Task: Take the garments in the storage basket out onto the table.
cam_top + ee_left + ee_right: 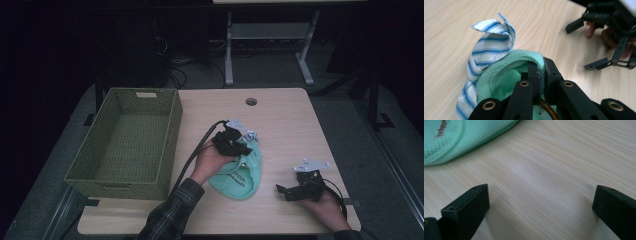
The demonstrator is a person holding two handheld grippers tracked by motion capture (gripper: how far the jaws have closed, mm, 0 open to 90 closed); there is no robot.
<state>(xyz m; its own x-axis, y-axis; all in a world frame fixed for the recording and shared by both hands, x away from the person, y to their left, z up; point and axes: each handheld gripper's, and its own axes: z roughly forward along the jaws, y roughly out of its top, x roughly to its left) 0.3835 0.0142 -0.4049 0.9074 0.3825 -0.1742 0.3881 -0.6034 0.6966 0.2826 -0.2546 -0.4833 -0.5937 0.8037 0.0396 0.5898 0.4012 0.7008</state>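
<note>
While pinched at its rim by the left gripper (541, 75), mint green cloth (240, 175) sits mid-table, basket (125, 142) off at 9 o'clock, probably its destination. Right gripper (285, 191) at 3 o'clock, jaws wide apart, likely waiting to help.

Mint-green garment (240, 172), blue-striped white cloth (490, 47)

1 basket (125, 145), 2 cloths (240, 175), 2 grippers (235, 141)

I've got the woven green rectangular basket (125, 142) on the light wooden table's (285, 125) left side, the mint-green mesh garment (240, 175) mid-table under my left gripper (239, 142), my right gripper (292, 192) right of it.
</note>
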